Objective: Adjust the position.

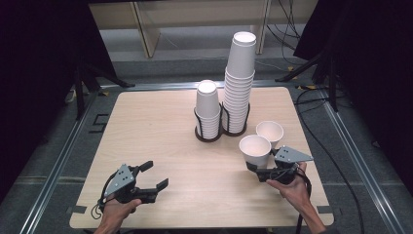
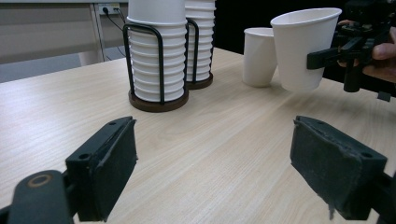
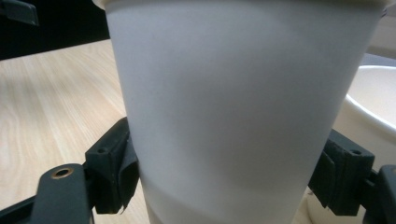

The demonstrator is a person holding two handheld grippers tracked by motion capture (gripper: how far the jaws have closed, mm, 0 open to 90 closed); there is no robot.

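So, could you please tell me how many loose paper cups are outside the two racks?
2. One cup is clamped in the right claw, near the table's right edge; the other cup stands on the table just behind it.

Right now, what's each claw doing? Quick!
Left claw: open, holding nothing, low over the table.
Right claw: shut on a white paper cup, held beside another cup.

Two loose cups [image 1: 254, 148] are out. Two cup stacks [image 1: 239, 83] stand in two holders [image 1: 208, 136]. Two grippers [image 1: 157, 174] show.
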